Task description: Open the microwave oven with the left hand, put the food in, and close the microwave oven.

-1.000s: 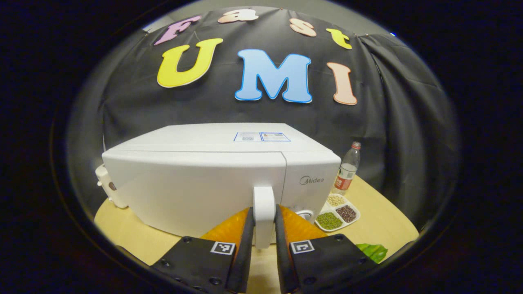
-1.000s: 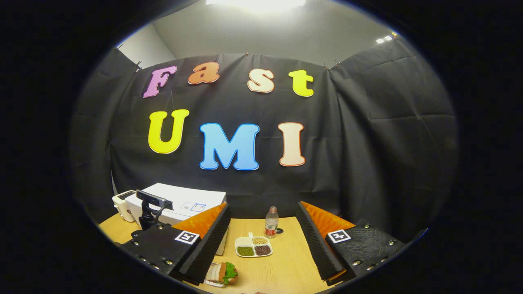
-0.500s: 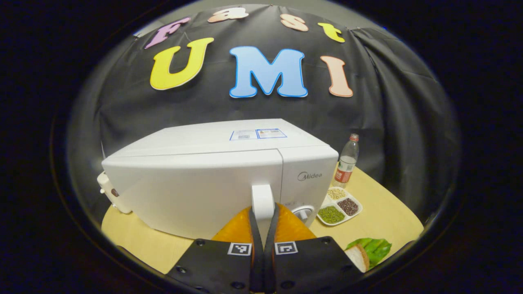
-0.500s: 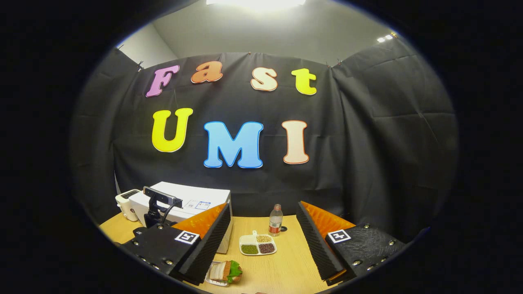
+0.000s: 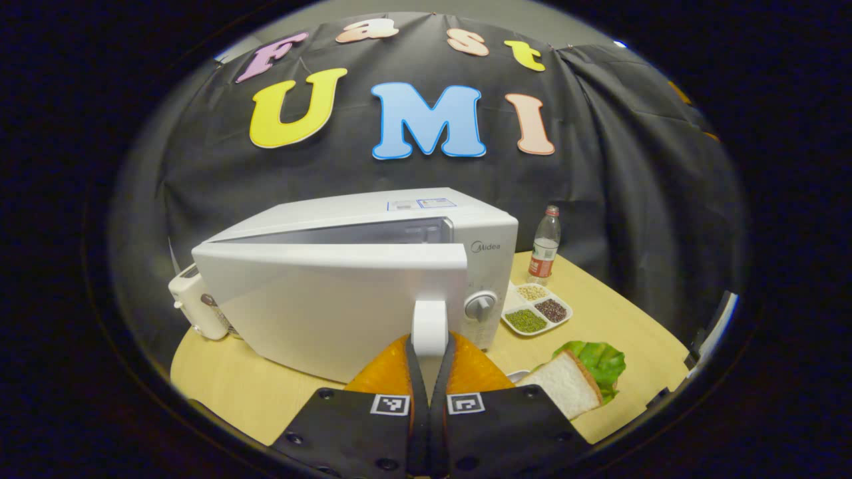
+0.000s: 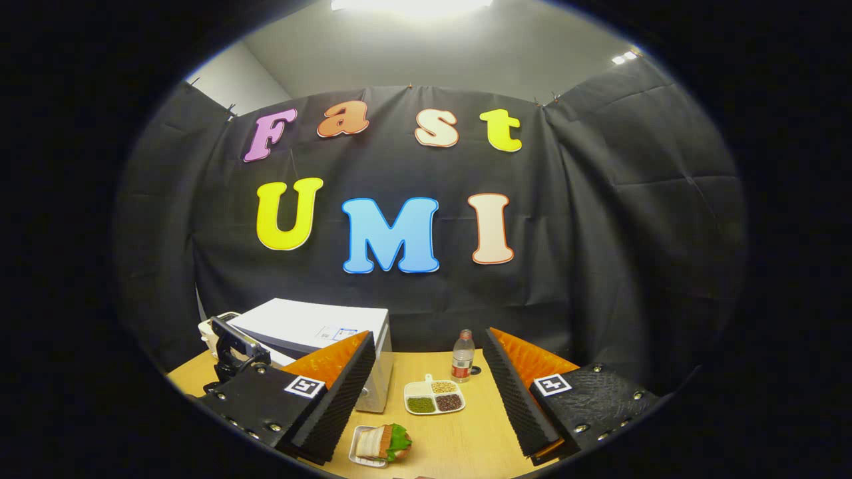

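On the wooden table [image 5: 619,319], the white microwave oven [image 5: 373,266] stands at the left, its door [image 5: 326,299] swung partly ajar so a dark gap shows along the top. The left gripper [image 5: 429,346] is clamped on the door's white handle [image 5: 429,322]. Right of it lies the food [image 5: 572,379], bread and green lettuce. In the right gripper view, the right gripper [image 6: 429,372] hangs above the table, fingers spread wide, grasping nothing.

The left gripper view sits close against the microwave [image 5: 373,279] door, facing the wall. The right gripper view looks from farther back; both share the microwave [image 6: 319,329], bottle [image 5: 544,245] [image 6: 462,356] and bench [image 5: 619,319] [image 6: 459,432].
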`<state>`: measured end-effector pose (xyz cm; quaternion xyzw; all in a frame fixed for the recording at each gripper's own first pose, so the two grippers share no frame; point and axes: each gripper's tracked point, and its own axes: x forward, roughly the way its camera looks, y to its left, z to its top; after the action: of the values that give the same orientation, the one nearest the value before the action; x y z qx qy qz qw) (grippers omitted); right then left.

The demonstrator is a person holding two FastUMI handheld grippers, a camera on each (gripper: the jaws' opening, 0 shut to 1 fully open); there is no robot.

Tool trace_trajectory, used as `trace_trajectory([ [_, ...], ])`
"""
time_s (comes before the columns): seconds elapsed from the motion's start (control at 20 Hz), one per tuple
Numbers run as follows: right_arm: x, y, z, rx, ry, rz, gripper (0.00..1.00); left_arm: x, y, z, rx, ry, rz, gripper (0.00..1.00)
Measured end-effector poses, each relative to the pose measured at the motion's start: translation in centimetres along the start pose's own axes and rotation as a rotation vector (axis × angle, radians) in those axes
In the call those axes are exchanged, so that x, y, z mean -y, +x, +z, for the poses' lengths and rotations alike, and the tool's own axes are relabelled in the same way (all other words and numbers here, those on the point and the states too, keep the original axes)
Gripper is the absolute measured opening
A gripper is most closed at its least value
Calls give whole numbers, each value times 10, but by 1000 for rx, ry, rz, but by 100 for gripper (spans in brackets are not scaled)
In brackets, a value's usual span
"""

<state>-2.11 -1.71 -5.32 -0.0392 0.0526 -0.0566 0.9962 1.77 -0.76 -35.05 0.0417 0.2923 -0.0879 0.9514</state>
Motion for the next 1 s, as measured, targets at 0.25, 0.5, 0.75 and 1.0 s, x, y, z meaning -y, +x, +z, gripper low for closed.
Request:
trace_trajectory([
  [0.25,-27,-8,-4,8,-2,43,98,-15,-54,-24,-26,46,-87,6],
  [0.5,-60,-8,-13,-15,16,96,98,-45,-108,-49,-60,58,-103,7],
  [0.75,-98,-3,-22,-34,4,149,98,-76,-149,-70,-104,73,-129,7],
  [1.0,-141,0,-38,-81,33,220,98,-129,-192,-92,-138,102,-128,9],
])
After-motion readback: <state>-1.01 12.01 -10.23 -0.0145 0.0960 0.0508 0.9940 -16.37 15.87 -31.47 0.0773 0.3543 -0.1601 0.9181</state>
